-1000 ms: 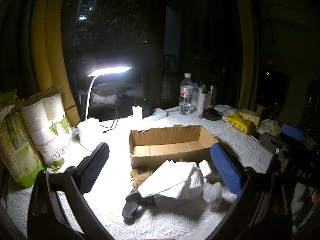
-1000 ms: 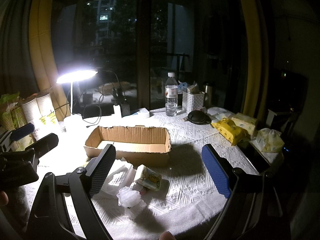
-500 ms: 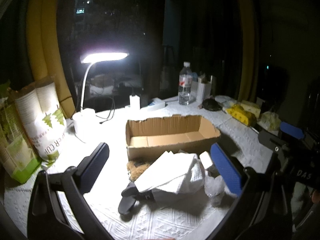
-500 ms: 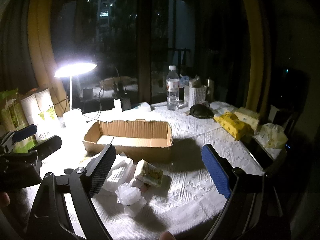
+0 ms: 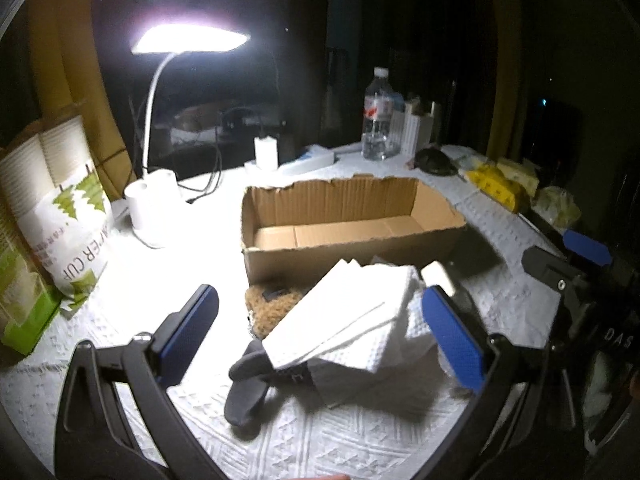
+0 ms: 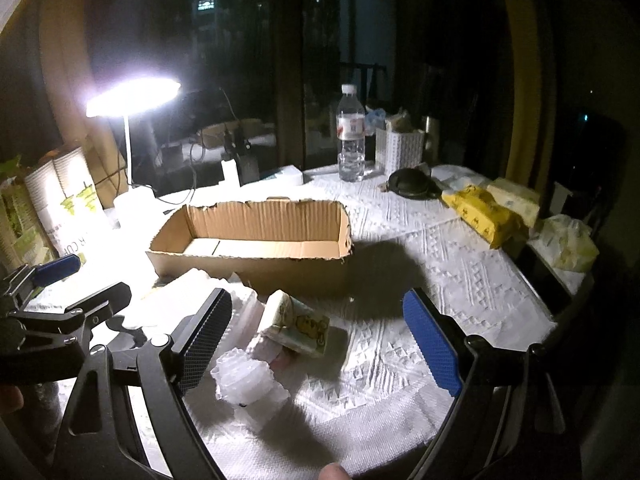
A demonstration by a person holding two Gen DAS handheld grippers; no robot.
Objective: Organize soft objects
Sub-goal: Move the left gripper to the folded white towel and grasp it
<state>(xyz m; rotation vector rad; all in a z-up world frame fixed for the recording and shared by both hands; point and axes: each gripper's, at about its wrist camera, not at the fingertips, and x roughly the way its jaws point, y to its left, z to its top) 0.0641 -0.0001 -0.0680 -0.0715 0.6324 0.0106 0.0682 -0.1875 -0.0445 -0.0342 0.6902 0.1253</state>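
The left hand-held gripper [image 5: 320, 336], fingers spread wide, is hovering over a light, floppy white folded cloth [image 5: 352, 316], probably best pinched across its thick folded edge.

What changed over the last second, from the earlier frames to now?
Both grippers moved forward toward the pile: the left gripper toward the folded white cloths, the right gripper toward the small packet. Nothing was gripped or released. The cardboard box is still empty, and the pile hasn't shifted.
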